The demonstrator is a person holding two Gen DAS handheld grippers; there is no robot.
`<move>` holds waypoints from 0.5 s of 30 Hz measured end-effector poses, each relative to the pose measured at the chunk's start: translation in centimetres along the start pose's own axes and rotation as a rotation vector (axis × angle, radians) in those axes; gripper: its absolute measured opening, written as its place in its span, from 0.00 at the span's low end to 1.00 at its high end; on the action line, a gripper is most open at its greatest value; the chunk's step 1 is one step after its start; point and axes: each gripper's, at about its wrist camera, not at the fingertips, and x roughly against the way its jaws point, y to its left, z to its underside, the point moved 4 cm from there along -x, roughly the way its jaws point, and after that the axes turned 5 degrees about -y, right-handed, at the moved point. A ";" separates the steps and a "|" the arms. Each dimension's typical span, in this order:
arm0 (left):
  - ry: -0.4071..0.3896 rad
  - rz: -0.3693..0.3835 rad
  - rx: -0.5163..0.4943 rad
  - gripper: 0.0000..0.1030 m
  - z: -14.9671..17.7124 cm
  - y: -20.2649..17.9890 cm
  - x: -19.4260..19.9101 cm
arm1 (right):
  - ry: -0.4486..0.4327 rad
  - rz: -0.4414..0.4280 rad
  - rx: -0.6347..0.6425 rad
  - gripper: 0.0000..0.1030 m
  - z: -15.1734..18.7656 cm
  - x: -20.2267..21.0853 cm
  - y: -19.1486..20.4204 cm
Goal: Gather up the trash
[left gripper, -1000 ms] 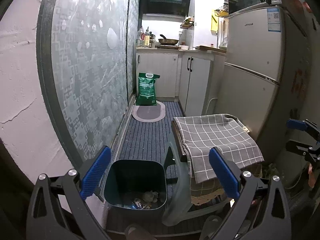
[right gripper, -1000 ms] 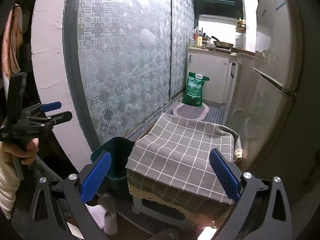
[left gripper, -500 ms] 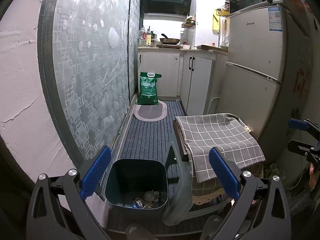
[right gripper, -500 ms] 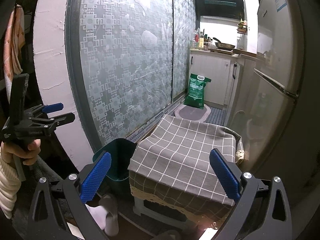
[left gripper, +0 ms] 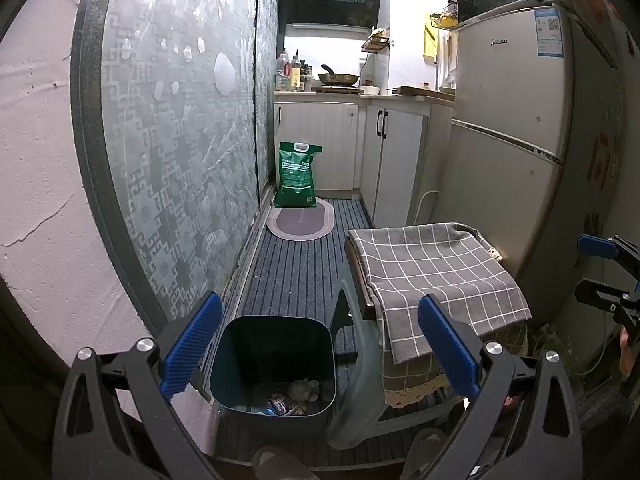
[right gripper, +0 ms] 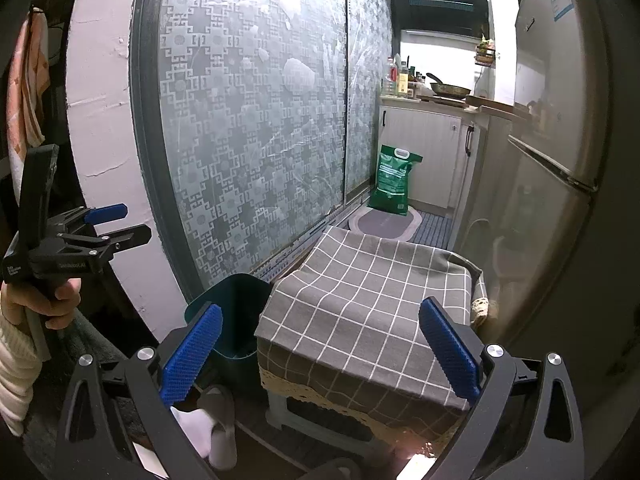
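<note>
A dark teal trash bin (left gripper: 274, 364) stands on the floor between the glass door and a stool; crumpled trash (left gripper: 294, 394) lies at its bottom. My left gripper (left gripper: 320, 348) is open and empty, held above and in front of the bin. My right gripper (right gripper: 320, 350) is open and empty, above the near edge of the stool's checked grey cloth (right gripper: 368, 304). The bin also shows in the right wrist view (right gripper: 236, 312), left of the stool. Each gripper shows in the other's view: the right one (left gripper: 600, 272), the left one (right gripper: 116, 226).
A frosted sliding glass door (left gripper: 180, 160) lines the left. A fridge (left gripper: 512, 140) stands on the right. A green bag (left gripper: 297, 175) and an oval mat (left gripper: 301, 224) lie by the far cabinets (left gripper: 360, 144). Slippers (right gripper: 216, 432) lie near the bin.
Both views have pulled back and risen slightly; the bin and stool sit a little lower and farther. Both grippers stay open and empty.
</note>
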 end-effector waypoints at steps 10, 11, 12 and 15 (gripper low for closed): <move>-0.001 -0.001 -0.001 0.97 0.0 0.0 0.0 | 0.002 0.001 0.001 0.97 0.0 0.0 0.1; 0.001 -0.001 -0.002 0.97 0.0 0.1 -0.1 | 0.003 0.000 0.002 0.97 0.2 -0.1 0.0; 0.001 -0.001 -0.003 0.97 0.0 0.0 0.0 | 0.004 -0.001 0.004 0.97 0.2 0.0 0.1; -0.001 0.000 -0.002 0.97 0.0 0.0 0.0 | 0.005 -0.004 0.005 0.97 0.3 0.0 0.0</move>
